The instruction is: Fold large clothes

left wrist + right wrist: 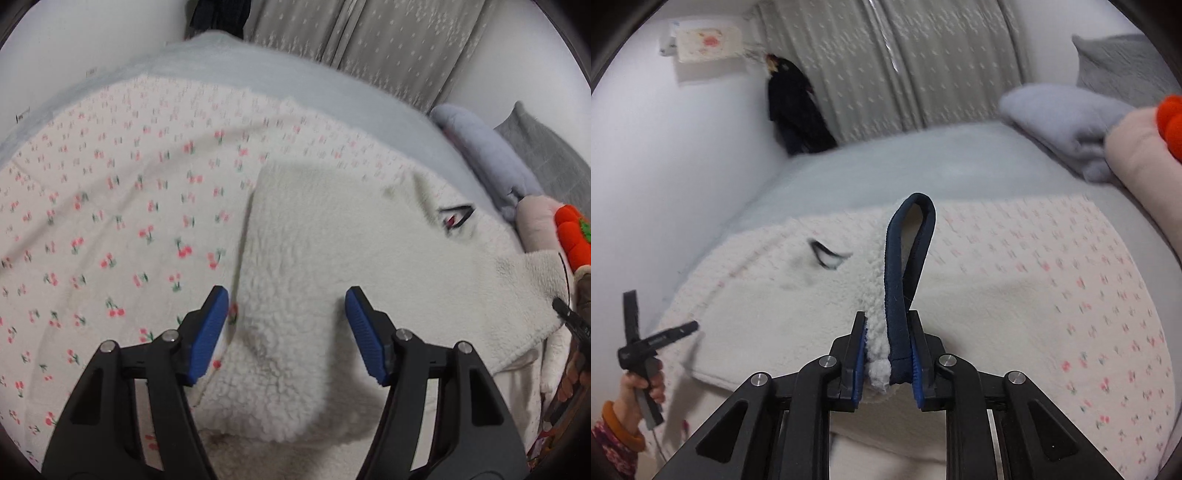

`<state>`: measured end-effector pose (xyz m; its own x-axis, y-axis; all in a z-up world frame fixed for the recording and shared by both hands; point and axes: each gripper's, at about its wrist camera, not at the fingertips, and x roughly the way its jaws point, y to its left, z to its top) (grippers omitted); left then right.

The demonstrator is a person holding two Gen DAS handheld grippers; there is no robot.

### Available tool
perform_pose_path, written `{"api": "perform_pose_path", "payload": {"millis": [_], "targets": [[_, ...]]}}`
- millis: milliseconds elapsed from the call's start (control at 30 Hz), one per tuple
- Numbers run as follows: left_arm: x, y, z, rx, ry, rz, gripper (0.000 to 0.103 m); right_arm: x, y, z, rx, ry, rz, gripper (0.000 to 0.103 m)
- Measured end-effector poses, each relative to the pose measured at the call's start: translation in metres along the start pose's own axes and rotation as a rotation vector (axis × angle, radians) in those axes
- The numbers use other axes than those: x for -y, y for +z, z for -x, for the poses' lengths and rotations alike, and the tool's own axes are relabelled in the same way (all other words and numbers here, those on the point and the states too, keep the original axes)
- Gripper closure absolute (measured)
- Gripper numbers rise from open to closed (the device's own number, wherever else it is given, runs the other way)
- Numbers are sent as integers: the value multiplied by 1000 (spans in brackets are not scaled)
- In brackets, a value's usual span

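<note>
The fleece garment (798, 306) lies spread across the bed (871, 162), partly over a cherry-print sheet (110, 206). The right claw (888, 363) is clamped on a fleece edge and its navy trim loop (908, 251). The left claw (286, 332) hovers with its jaws apart over a rounded fleece fold, gripping nothing. Risk, as I judge it: a thin pinch by the right claw could slip when lifted, and pulling one-handed would drag the fleece crooked or bunch the sheet beneath.
</note>
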<state>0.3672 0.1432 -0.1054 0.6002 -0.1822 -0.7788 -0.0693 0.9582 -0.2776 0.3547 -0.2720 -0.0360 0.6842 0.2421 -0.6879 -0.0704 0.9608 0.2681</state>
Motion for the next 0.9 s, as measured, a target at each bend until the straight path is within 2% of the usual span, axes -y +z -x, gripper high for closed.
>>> {"api": "perform_pose_path", "payload": {"millis": [67, 133, 200, 267, 333, 400, 500, 533, 600, 667, 733, 800, 867, 900], "targets": [[-6, -7, -16, -39, 5, 36, 36, 14, -17, -24, -82, -4, -29, 82], [-17, -8, -23, -47, -47, 106, 36, 25, -30, -41, -136, -28, -41, 80], [-25, -6, -24, -58, -83, 155, 36, 32, -38, -50, -138, -1, -65, 79], [-27, -3, -21, -54, -85, 169, 36, 35, -39, -48, -128, 21, -82, 79], [-24, 1, -9, -19, -50, 137, 36, 31, -37, -43, -127, 11, -71, 78], [-18, 2, 3, 13, -26, 83, 36, 26, -32, -39, -125, -4, -35, 72], [-3, -8, 22, 45, -21, -39, 36, 18, -34, -28, -114, -3, 41, 49], [3, -14, 27, 56, -23, -83, 37, 20, -34, -24, -98, -9, 56, 47], [10, -23, 30, 56, -24, -149, 42, 21, -33, -13, -60, -39, 66, 47], [10, -31, 21, 0, -12, -181, 54, 21, -31, -2, -17, -28, 63, 47], [3, -37, 10, -32, 6, -168, 55, 22, -30, 2, 4, -6, 56, 47], [-1, -41, 5, -16, 22, -172, 54, 23, -30, -3, -10, 4, 47, 48], [3, -44, 1, 6, 49, -218, 53, 24, -33, -16, -46, 7, 47, 53], [4, -45, 1, 12, 60, -231, 53, 27, -37, -28, -81, -18, 51, 63]]}}
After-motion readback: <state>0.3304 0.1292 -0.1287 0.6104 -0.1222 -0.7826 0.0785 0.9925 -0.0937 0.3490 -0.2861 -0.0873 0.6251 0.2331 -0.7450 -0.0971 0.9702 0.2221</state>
